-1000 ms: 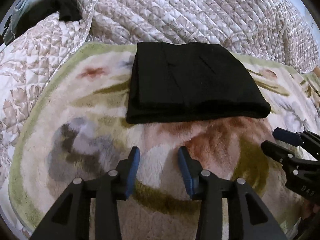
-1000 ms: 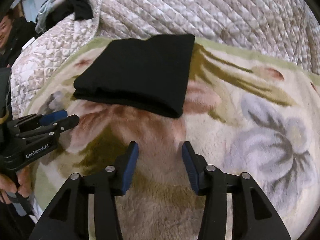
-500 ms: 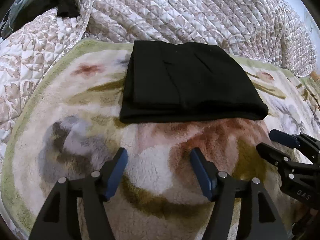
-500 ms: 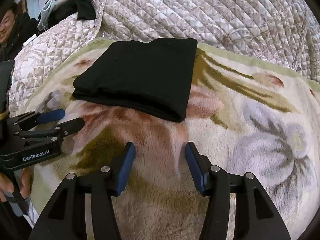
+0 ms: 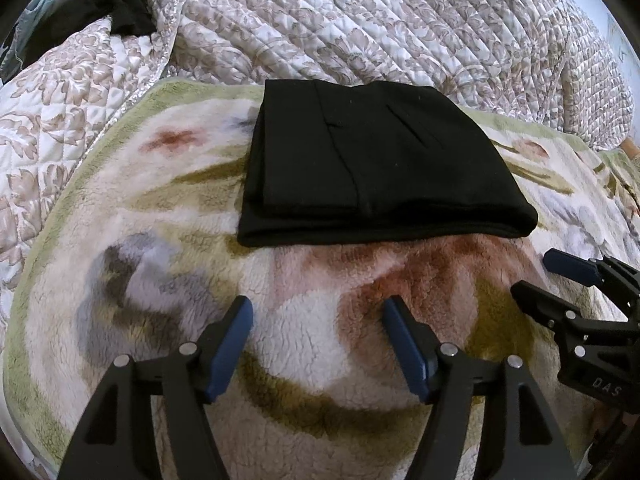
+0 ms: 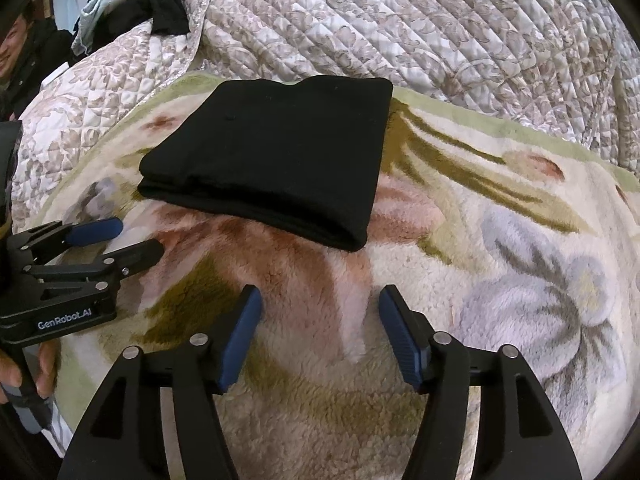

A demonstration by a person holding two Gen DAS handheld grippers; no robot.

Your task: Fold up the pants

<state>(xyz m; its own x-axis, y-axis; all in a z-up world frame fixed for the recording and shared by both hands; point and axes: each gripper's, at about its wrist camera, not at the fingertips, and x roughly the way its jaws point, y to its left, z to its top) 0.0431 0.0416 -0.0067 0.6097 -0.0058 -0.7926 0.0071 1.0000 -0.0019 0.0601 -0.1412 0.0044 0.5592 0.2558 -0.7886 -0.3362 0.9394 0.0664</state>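
Left gripper: the left gripper [image 5: 316, 322] hovers low over the fleece blanket [image 5: 304, 344], blue-padded fingers [image 5: 230, 350] spread wide with nothing between them, aimed at the near edge of the pants.
Right gripper: the right gripper [image 6: 320, 326] sits alongside, its fingers [image 6: 400, 344] likewise spread apart and empty, pointed at the near right corner of the pants.
Hand: in the right wrist view, bare fingers of a hand [image 6: 44, 364] wrap the left tool's handle at the frame's left edge.
Pants: the black pants [image 5: 376, 164] lie folded into a compact, layered rectangle on the floral blanket, ahead of both grippers and touched by neither; the stacked fold edge faces the cameras.
Surroundings: a quilted leaf-print bedspread [image 5: 400, 28] rises behind the blanket; dark clothing [image 5: 116, 8] is heaped at the far left corner.
In the way: only open blanket lies between the fingertips and the pants.
Left view only: seams and a pleat across the top layer of the pants, and the right gripper [image 5: 536, 276] entering from the right edge.
Right view only: the left gripper [image 6: 132, 240] from the side, branded "GenRobot.AI", and a smiling bystander [image 6: 16, 44] in dark clothes at the upper left.
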